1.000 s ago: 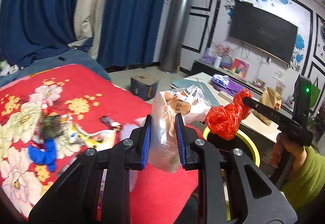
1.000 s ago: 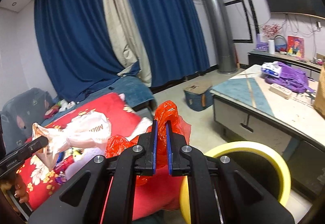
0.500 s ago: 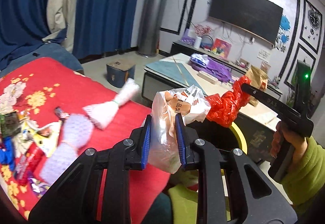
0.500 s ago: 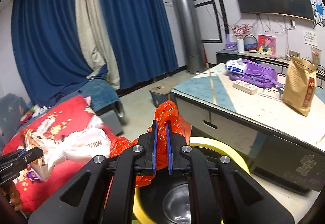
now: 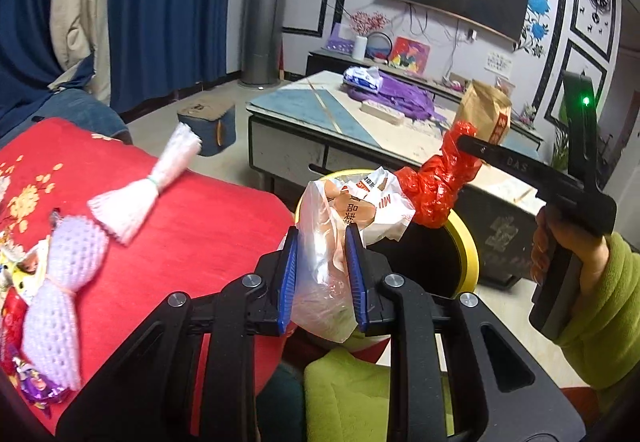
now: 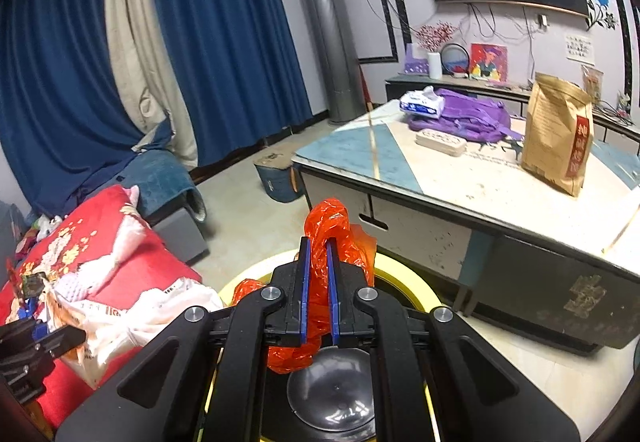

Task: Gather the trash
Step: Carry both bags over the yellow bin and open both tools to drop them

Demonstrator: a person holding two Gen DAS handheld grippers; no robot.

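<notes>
My left gripper (image 5: pixel 320 274) is shut on a clear and white plastic bag (image 5: pixel 344 226) with printed lettering, held at the near edge of a yellow-rimmed bin (image 5: pixel 466 242). My right gripper (image 6: pixel 318 290) is shut on a crumpled red plastic bag (image 6: pixel 332 230) and holds it over the same bin (image 6: pixel 404 278), whose dark inside shows below. In the left wrist view the red bag (image 5: pixel 440 181) hangs from the right gripper just right of the white bag. The white bag also shows at lower left in the right wrist view (image 6: pixel 132 318).
A red flowered blanket (image 5: pixel 192 226) with knitted white and lilac pieces (image 5: pixel 72 282) and wrappers (image 5: pixel 24 270) lies at left. A low table (image 6: pixel 460 177) carries a brown paper bag (image 6: pixel 560 133) and purple cloth (image 6: pixel 468 117). A small blue stool (image 5: pixel 208 121) stands on the floor.
Both grippers have swung right, away from the blanket toward the bin, each still holding its bag. The bin's inside now lies under the red bag.
</notes>
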